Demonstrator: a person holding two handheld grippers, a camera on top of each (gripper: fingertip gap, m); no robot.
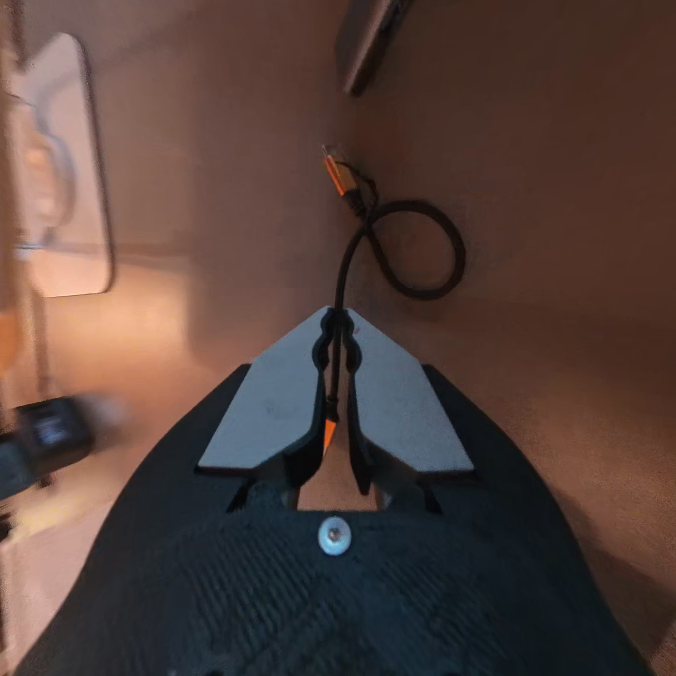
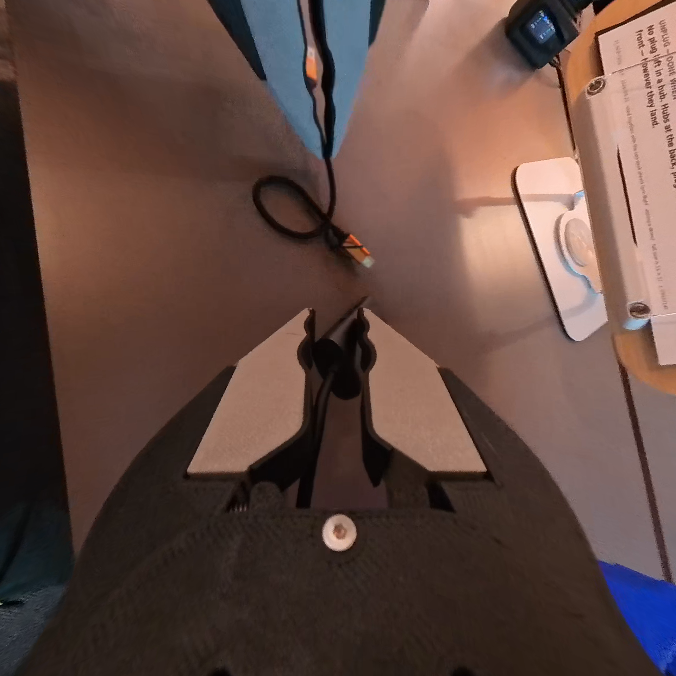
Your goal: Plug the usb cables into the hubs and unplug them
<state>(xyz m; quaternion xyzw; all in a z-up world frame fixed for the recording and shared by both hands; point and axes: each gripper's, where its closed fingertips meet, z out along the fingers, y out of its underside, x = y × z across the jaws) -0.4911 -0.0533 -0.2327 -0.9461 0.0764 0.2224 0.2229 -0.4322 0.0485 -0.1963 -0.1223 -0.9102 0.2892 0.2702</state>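
Observation:
My left gripper (image 1: 338,311) is shut on a black USB cable (image 1: 342,270). One orange plug (image 1: 330,431) sits back between its fingers. The cable runs forward into a loop (image 1: 453,252) and ends in a second orange plug (image 1: 340,173) lying on the tan mat. My right gripper (image 2: 336,311) is shut on a dark slim hub (image 2: 334,351), whose edge pokes out past the fingertips. The hub's own cable (image 2: 314,420) trails back between the fingers. The loose orange plug (image 2: 356,252) lies just ahead of the hub's tip. The left gripper (image 2: 329,153) shows at the top.
A white base plate (image 2: 541,256) and a printed sheet on a stand (image 2: 629,146) are at the right, on a round wooden board (image 2: 581,58). A small black device with a screen (image 2: 541,29) is at the top right. A grey slab (image 1: 369,47) is blurred at the top of the left view. My right fingertips sit around 12 centimeters from my left ones. Both grippers' tips are roughly 30 centimeters from the white base plate (image 2: 541,256).

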